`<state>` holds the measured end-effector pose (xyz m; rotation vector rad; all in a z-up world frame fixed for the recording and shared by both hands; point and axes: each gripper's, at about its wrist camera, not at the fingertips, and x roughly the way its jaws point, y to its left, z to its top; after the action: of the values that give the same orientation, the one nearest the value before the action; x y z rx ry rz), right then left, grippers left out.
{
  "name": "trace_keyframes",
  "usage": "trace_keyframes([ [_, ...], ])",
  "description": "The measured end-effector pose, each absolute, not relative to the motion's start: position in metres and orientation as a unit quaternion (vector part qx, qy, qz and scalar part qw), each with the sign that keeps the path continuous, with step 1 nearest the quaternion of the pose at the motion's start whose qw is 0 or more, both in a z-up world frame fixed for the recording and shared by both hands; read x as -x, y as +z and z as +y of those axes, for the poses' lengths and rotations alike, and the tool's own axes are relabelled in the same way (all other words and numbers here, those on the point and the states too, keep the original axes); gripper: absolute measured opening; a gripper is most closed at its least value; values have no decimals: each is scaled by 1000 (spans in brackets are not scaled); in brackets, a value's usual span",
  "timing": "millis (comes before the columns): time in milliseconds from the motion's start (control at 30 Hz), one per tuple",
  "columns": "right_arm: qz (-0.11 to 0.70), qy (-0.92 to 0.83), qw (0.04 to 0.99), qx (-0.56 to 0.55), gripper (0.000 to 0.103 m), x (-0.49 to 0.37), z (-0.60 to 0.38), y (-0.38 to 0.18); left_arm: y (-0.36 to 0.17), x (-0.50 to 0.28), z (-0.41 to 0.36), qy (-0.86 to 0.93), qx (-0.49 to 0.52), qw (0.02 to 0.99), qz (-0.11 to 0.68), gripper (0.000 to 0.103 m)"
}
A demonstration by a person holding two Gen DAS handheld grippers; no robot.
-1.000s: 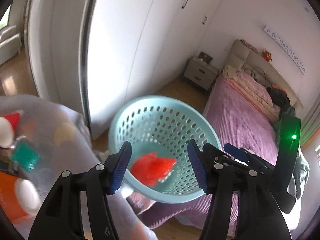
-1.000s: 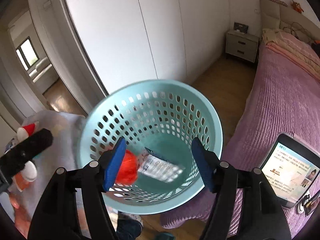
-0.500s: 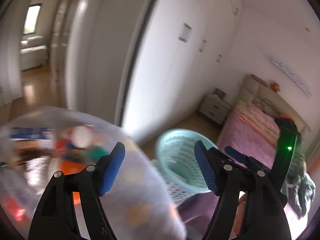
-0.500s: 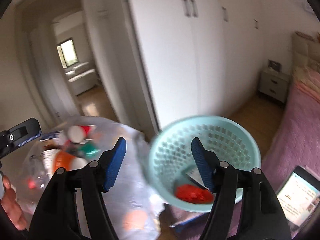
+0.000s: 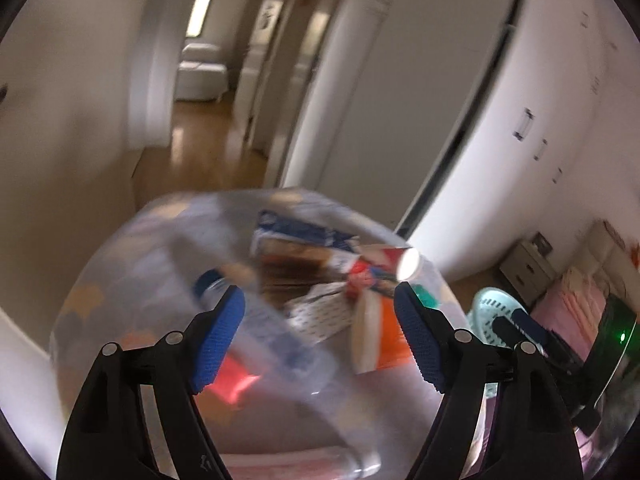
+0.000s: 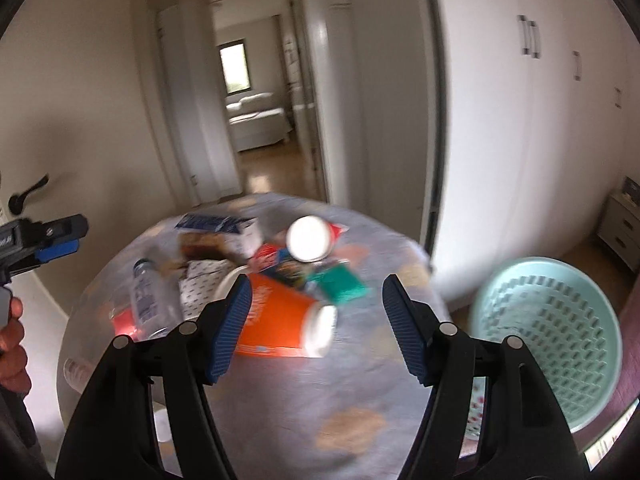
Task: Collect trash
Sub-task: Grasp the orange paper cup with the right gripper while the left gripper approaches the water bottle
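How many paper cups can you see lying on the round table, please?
2: the orange cup lies on its side between the right gripper's fingers in that view; the red-and-white cup lies behind it. Blur may hide others.

A round table (image 6: 360, 420) with a pale grey patterned cover carries a loose heap of rubbish. On it lie an orange paper cup (image 6: 280, 324) on its side, a clear plastic bottle (image 6: 150, 300), a blue-and-white carton (image 6: 224, 228), a green packet (image 6: 340, 284), a red-and-white cup (image 6: 312, 238) and a small red item (image 6: 122, 320) at the left edge. The frames are blurred, so finer detail is unclear.
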<state>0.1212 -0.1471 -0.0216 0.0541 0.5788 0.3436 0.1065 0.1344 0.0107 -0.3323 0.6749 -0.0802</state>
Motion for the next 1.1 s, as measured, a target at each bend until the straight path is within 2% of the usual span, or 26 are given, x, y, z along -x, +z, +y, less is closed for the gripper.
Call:
trace_keyframes([
  [100,296,177,939,-13,64,-132,-131,-33,-5,-116,150,-31,182,918,351,75],
  [400,349,189,918,14,62,-186,-115,-65,-54,-158,131,7,190,883,430,75],
  [567,375,197,906,19,58,-201,-113,-80,-65,-165,121,53,152,883,440,78],
  [1100,408,267,873,-7,58,-148,-140,-87,-84,-169,99,72,98,874,471,77],
])
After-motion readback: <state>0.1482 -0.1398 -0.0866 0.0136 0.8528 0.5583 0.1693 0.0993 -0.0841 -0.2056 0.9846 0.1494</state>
